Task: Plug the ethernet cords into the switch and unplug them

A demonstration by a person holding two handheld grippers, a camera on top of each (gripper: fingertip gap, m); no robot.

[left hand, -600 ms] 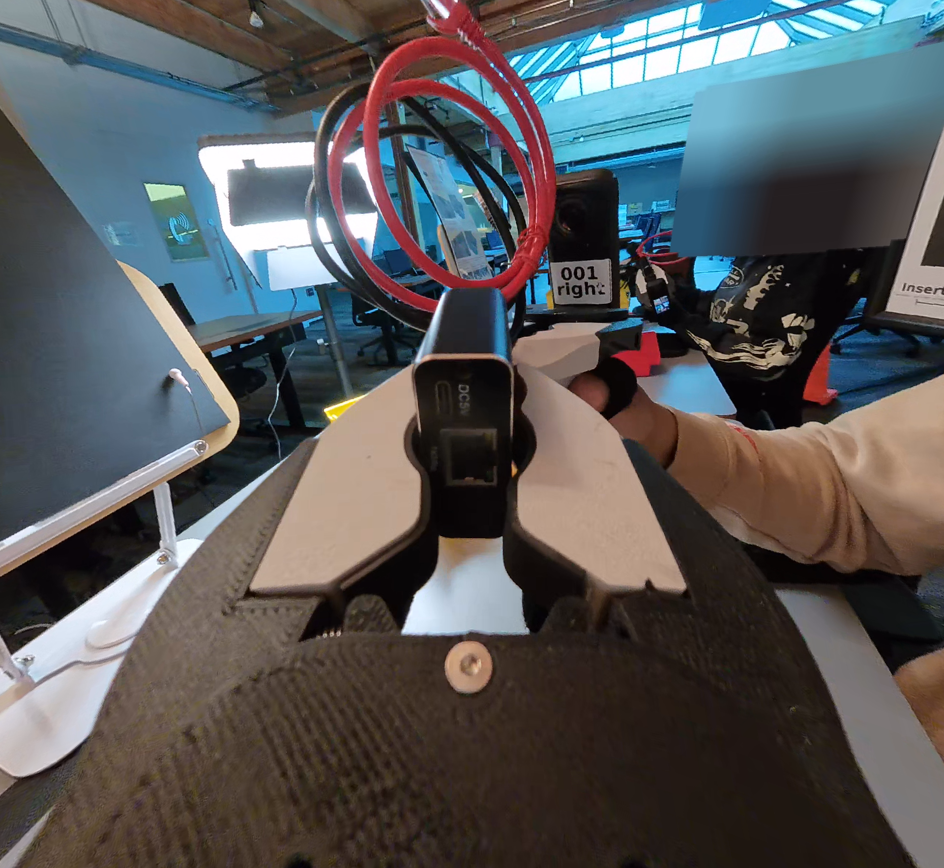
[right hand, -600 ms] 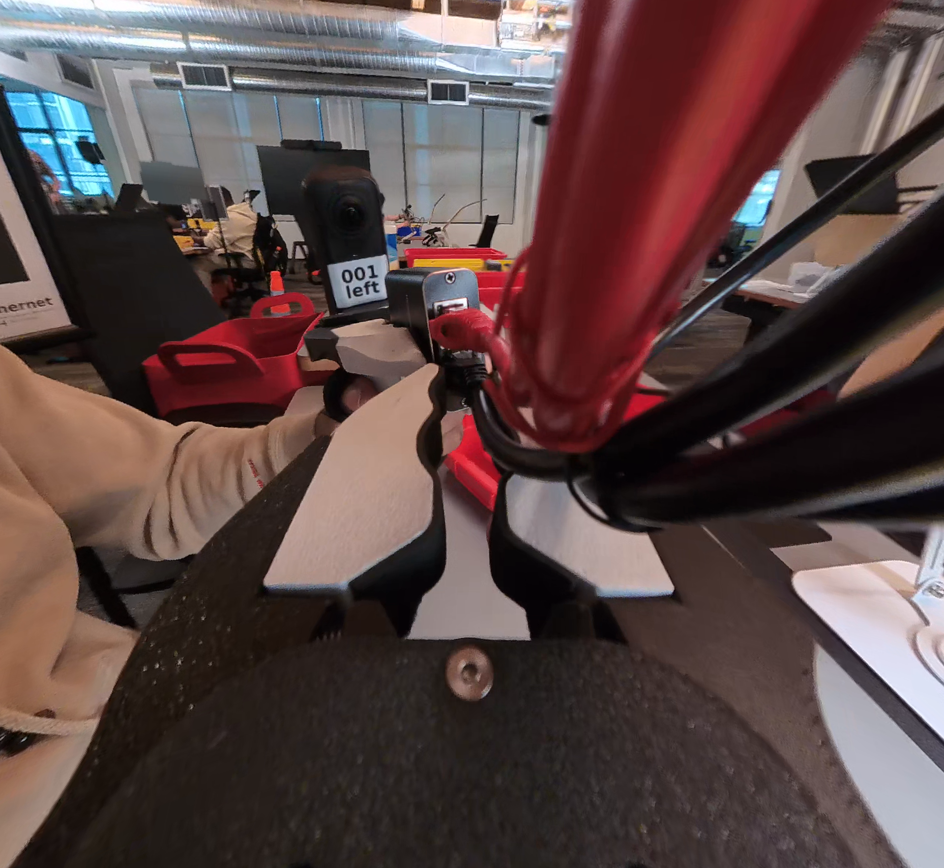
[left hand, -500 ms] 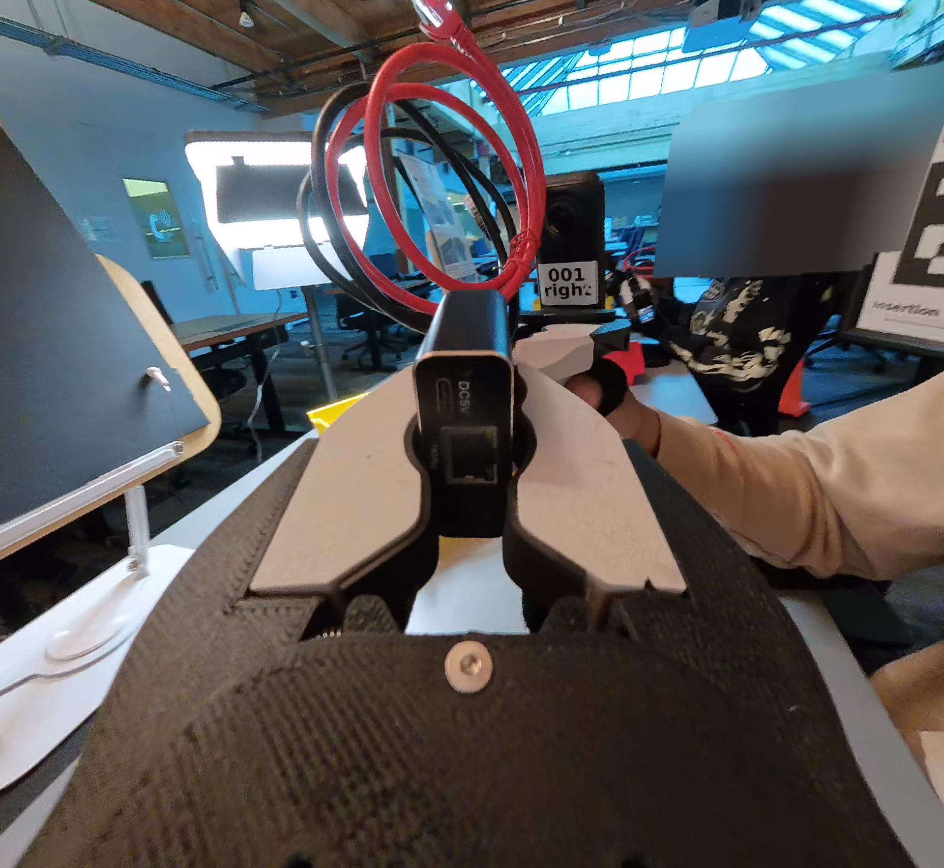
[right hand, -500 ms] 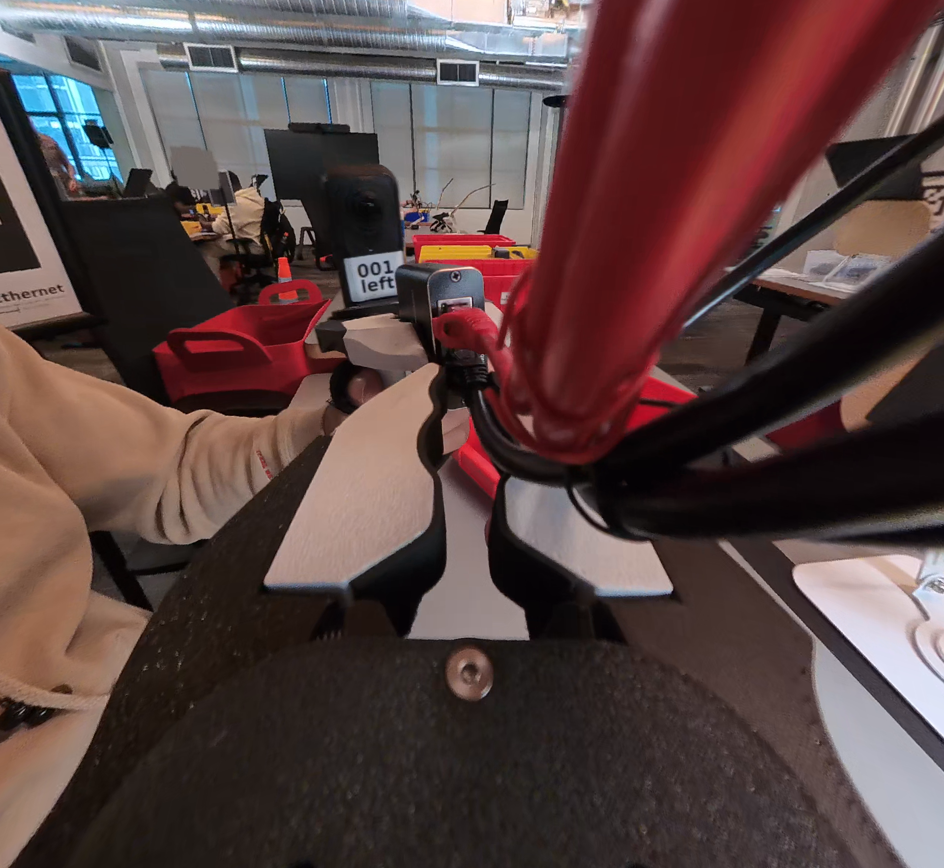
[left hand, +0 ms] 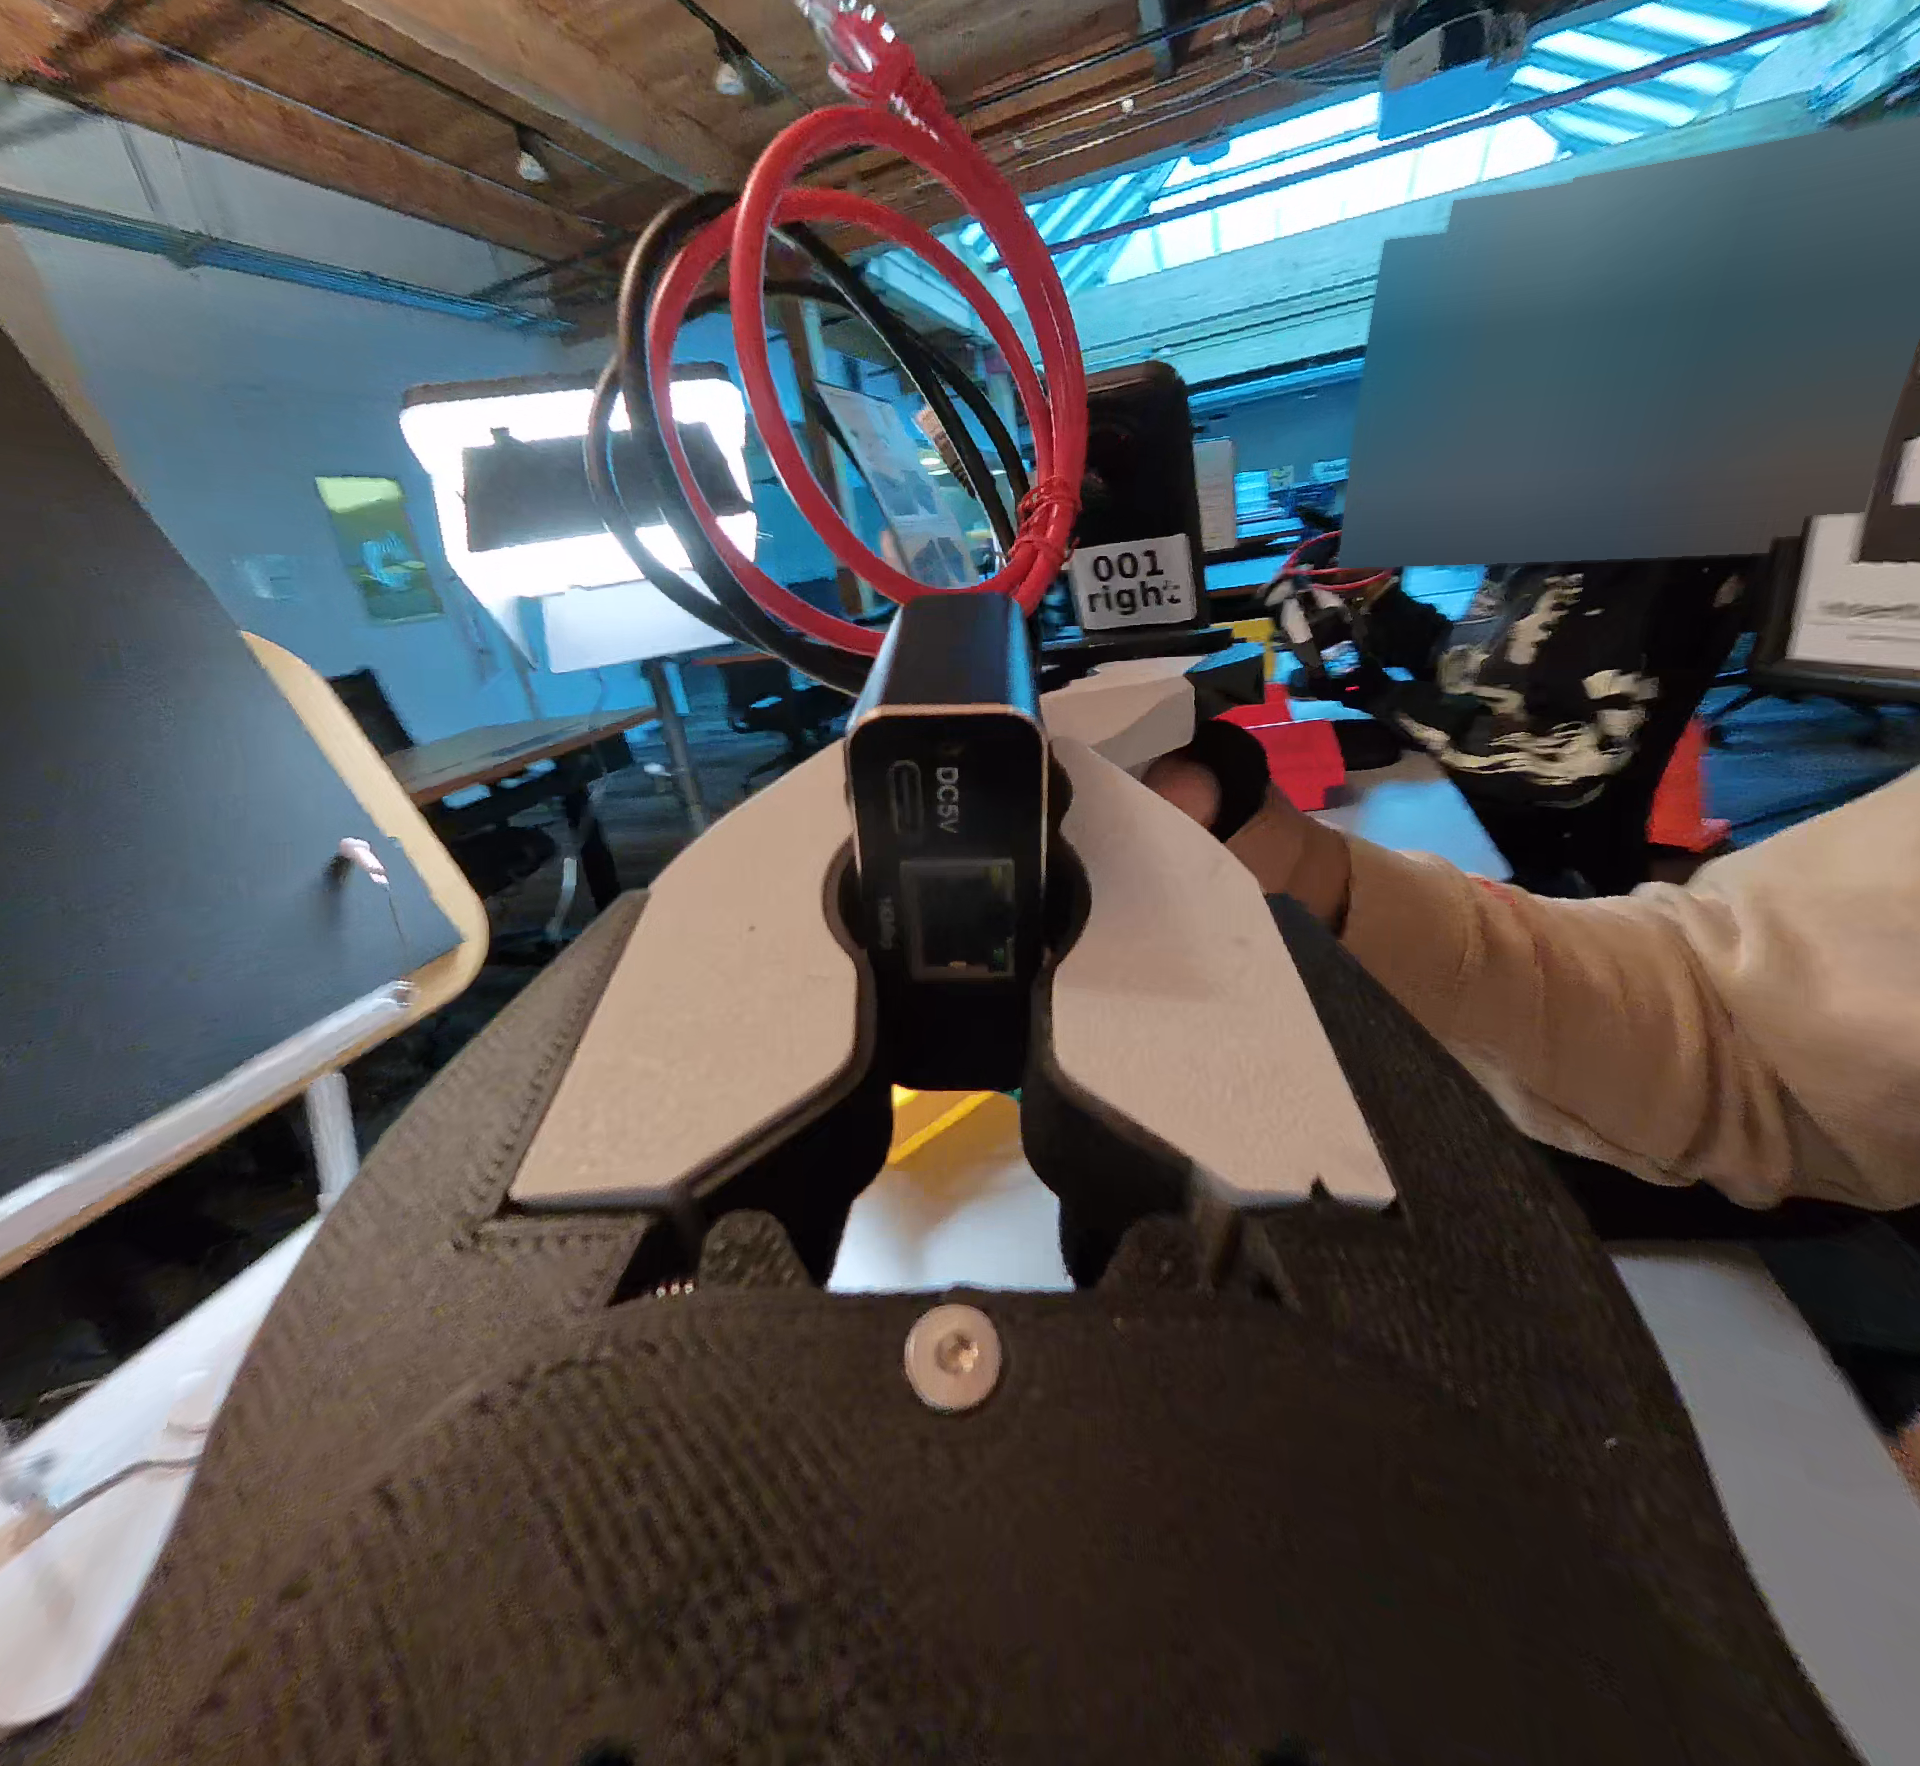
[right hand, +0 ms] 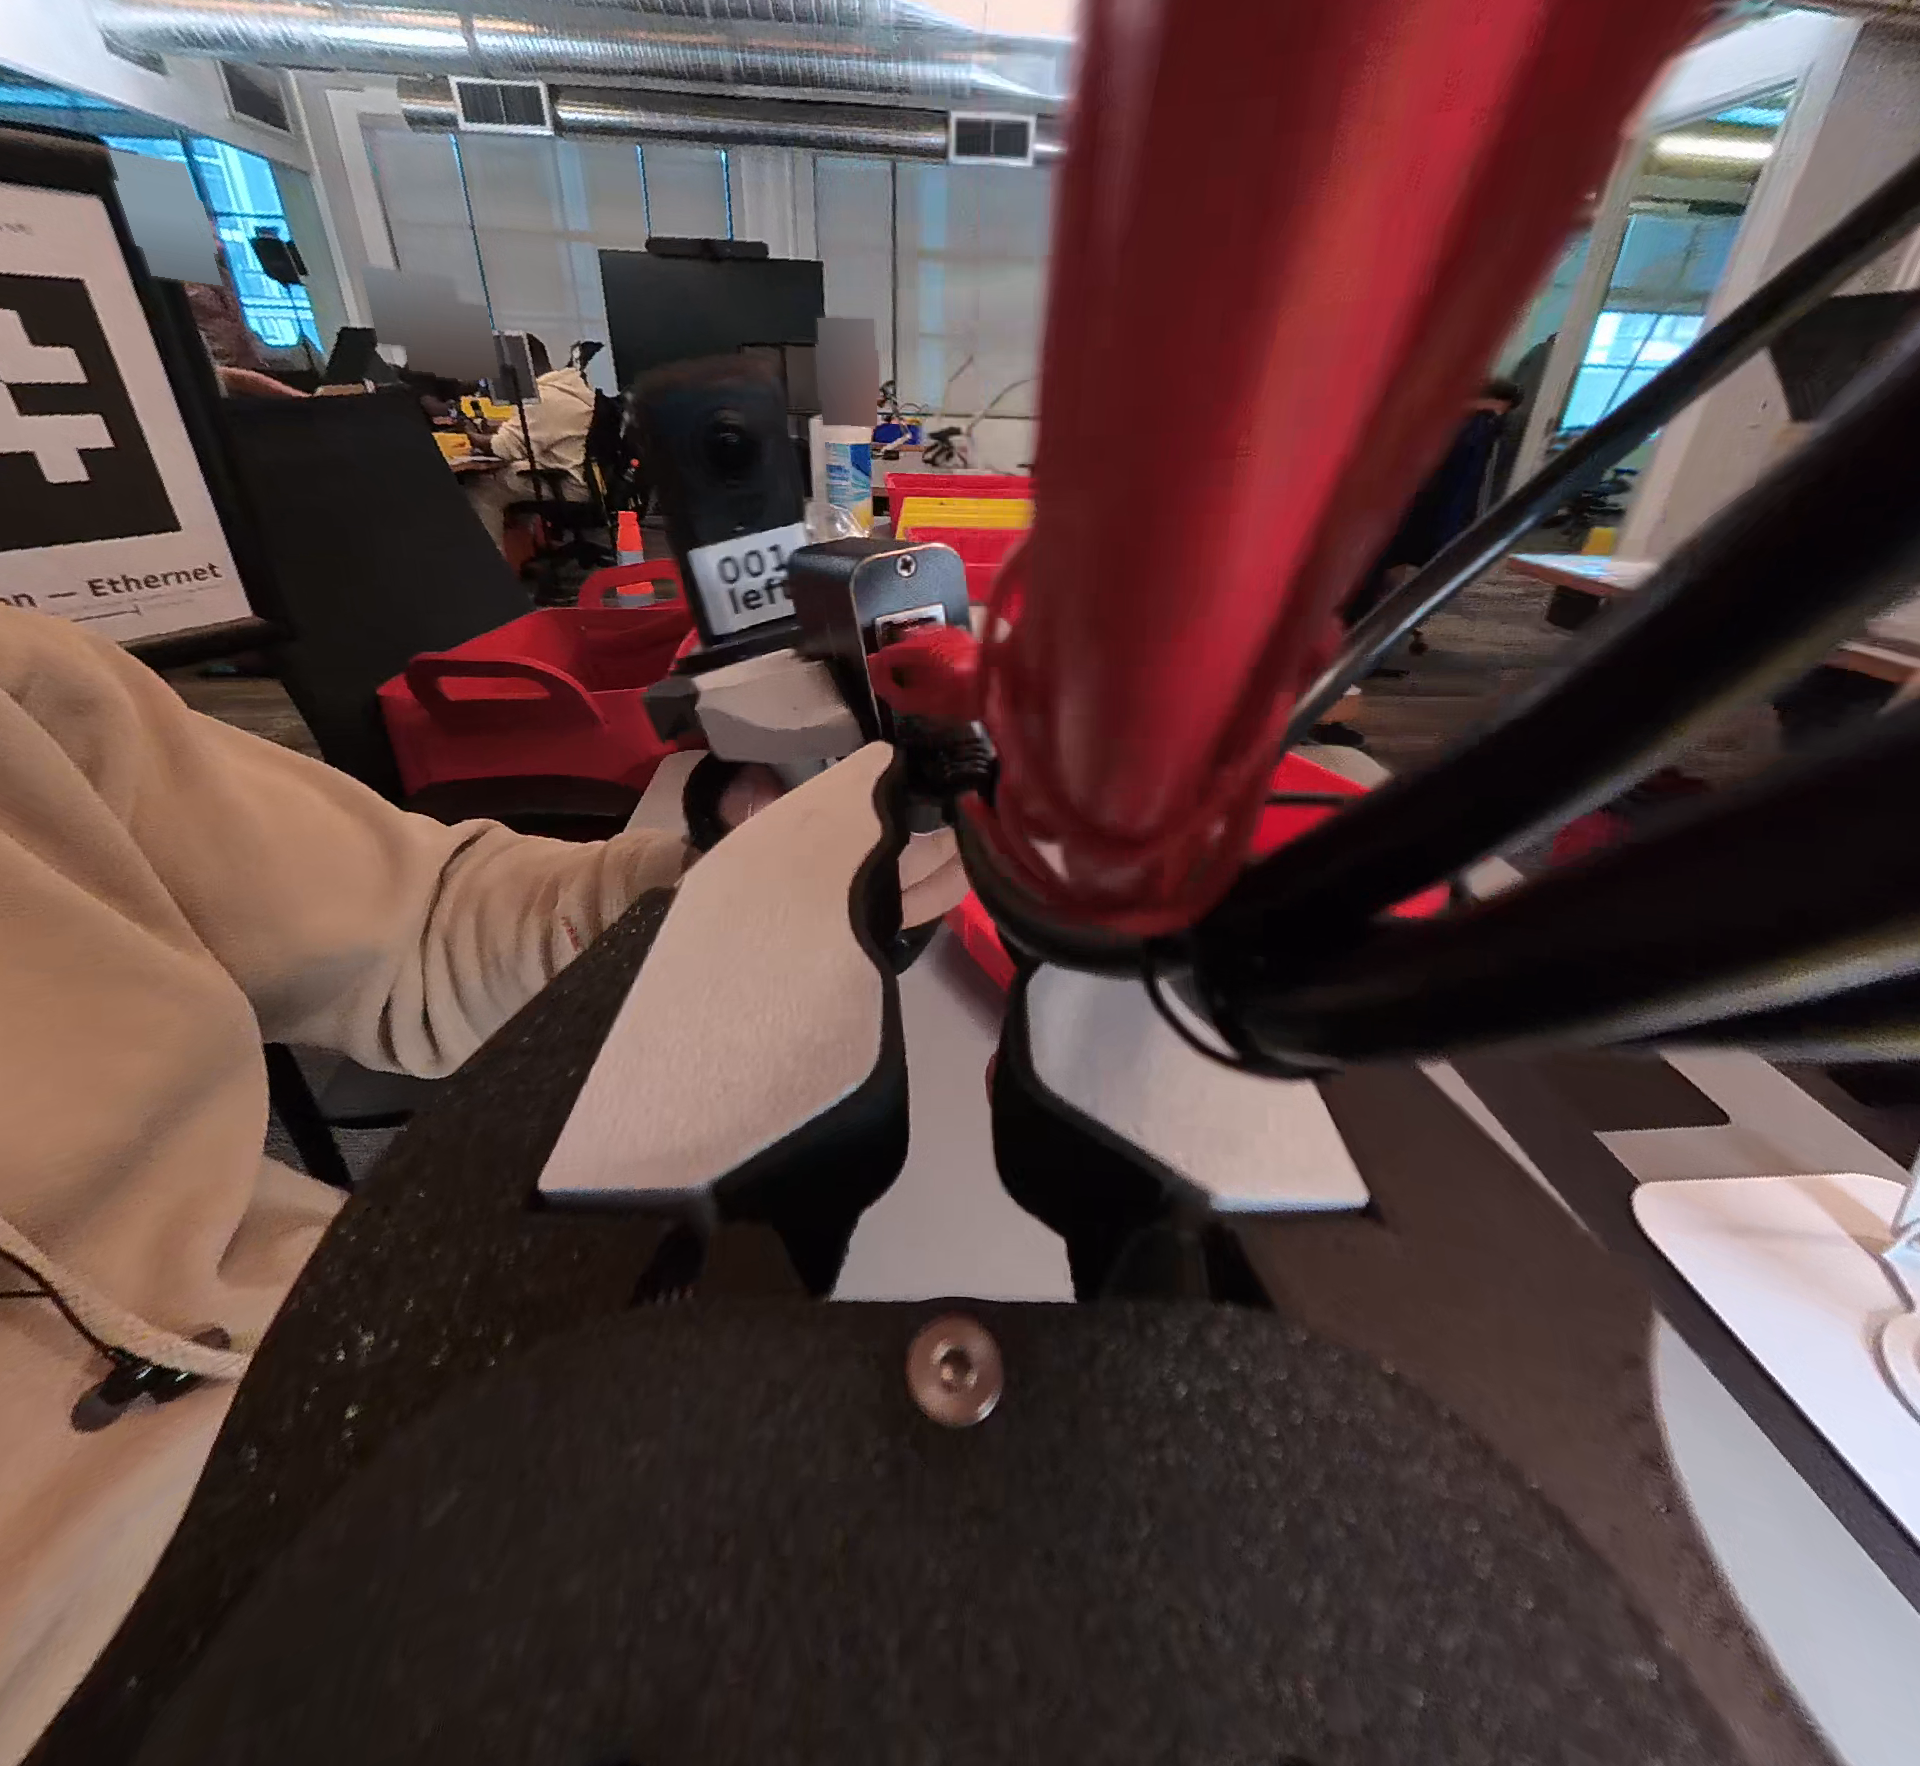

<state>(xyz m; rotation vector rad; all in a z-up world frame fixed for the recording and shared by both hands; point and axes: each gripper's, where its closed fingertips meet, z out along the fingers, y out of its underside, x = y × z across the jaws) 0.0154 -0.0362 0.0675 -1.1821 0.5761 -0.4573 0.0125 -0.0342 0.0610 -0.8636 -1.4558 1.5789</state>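
Background: room behind the left gripper is swinging across the left wrist view since half a second ago, and the white tabletop under its fingers is giving way to a yellow patch, so the whole rig is turning, not plugging.
Red cord: coil is standing at 12 o'clock above the switch as before, bound with the black cord; its free clear plug is pointing at the ceiling, unplugged.
Switch: left gripper is pinching it by both sides, as before; its near port is facing the camera, empty.
Far face: red plug is sitting in an upper port, so one insertion looks done.
Right gripper: fingers are standing nearly together; cords at 1 o'clock are covering the tips, so I cannot tell whether anything is pinched.
Hidden: black cord's plug is mostly lost behind the blurred red bundle.
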